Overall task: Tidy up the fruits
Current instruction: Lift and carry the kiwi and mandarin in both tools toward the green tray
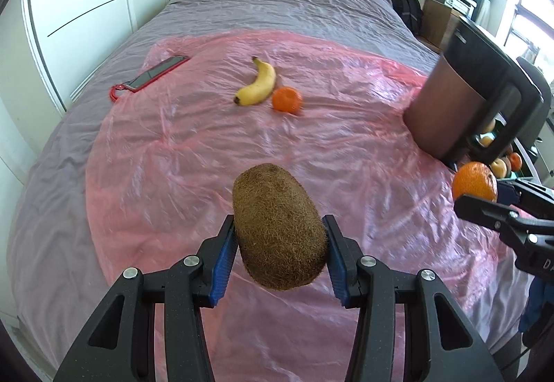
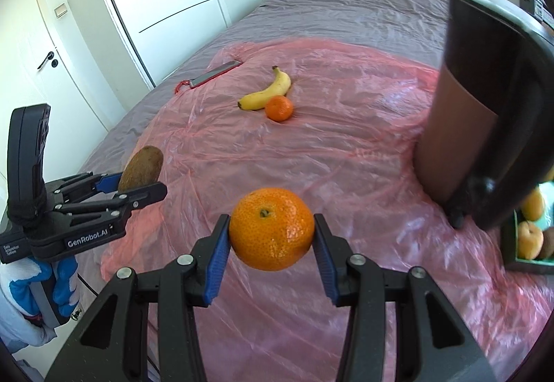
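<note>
While the left gripper (image 1: 279, 233) clamps a kiwi (image 1: 279, 226) and the right gripper (image 2: 271, 238) a mandarin (image 2: 271, 228), a banana (image 1: 257, 82) and second mandarin (image 1: 286, 99) remain on the bed (image 1: 277, 1).

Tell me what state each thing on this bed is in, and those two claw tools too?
Left gripper: shut on the kiwi, held off the sheet.
Right gripper: shut on the held orange, also lifted.
Banana: lying on the pink sheet.
Small orange: resting beside the banana.
Phone: lying flat, screen dark.
Brown jug: upright.
</note>
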`<control>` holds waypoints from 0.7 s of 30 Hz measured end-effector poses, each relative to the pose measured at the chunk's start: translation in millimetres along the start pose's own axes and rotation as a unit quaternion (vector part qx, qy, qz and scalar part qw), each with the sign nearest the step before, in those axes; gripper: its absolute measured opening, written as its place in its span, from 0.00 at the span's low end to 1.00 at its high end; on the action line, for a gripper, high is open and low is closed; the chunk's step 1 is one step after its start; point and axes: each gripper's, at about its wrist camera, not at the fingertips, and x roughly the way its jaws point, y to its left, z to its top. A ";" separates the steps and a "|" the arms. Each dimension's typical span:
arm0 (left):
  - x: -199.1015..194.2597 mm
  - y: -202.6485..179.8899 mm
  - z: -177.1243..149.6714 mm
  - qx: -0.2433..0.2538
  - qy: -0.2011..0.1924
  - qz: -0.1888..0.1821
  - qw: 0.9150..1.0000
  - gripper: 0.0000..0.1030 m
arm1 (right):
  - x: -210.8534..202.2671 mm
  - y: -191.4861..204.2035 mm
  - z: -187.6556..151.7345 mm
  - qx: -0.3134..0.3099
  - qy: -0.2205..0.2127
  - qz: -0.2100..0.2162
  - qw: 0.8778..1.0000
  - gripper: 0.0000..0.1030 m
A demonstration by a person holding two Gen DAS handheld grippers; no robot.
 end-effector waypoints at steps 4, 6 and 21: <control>-8.2 -22.2 -8.1 0.013 0.001 -0.008 1.000 0.41 | -20.3 -15.5 -14.3 0.012 -0.007 -0.011 1.000 0.73; -12.1 -32.2 -11.0 0.020 0.000 -0.010 1.000 0.41 | -28.6 -22.6 -21.1 0.018 -0.009 -0.016 1.000 0.73; -30.3 -123.7 -18.9 0.088 0.005 -0.041 0.995 0.41 | -87.5 -88.9 -68.8 0.073 -0.033 -0.050 0.996 0.73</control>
